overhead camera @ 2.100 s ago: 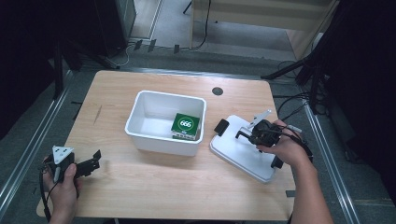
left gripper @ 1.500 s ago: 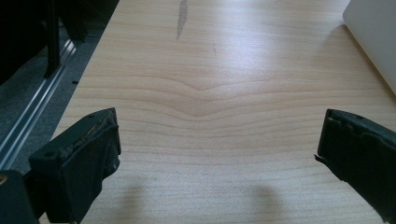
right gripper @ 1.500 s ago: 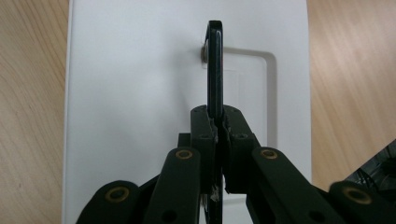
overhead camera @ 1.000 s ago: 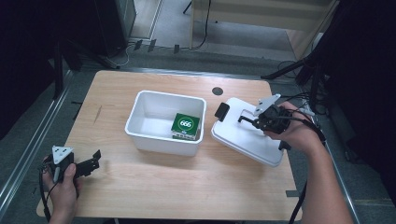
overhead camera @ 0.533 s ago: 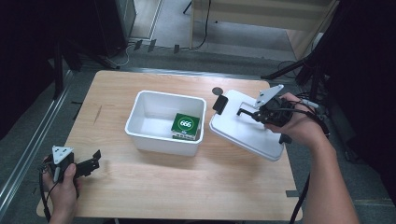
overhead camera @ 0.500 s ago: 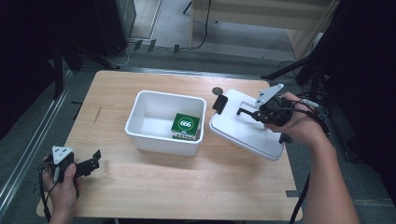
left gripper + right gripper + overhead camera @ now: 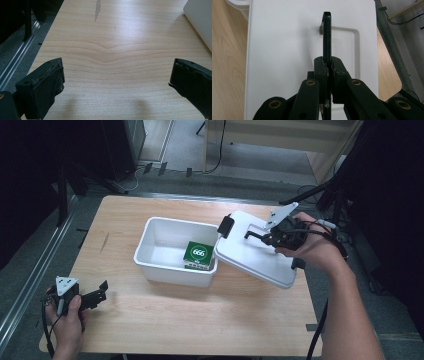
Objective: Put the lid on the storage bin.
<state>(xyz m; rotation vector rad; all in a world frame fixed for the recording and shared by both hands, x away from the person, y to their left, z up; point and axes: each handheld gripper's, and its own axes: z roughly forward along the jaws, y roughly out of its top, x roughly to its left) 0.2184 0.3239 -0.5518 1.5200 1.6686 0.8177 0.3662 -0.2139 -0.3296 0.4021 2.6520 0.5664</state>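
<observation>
Light wood bench (image 7: pixel 200 320), grain visible, one dark streak (image 7: pixel 97 10) seen ahead of the left tongs (image 7: pixel 102 292). White open bin (image 7: pixel 172 265) is set on the bench, well ahead and to the right of the left tongs, just left of the right tongs (image 7: pixel 248 235). A green carton marked 666 (image 7: pixel 199 255) is seen inside the bin. The left tongs are held low over the near left corner; whether they touch the wood cannot be told. Bare wood is seen between their spread jaws.
</observation>
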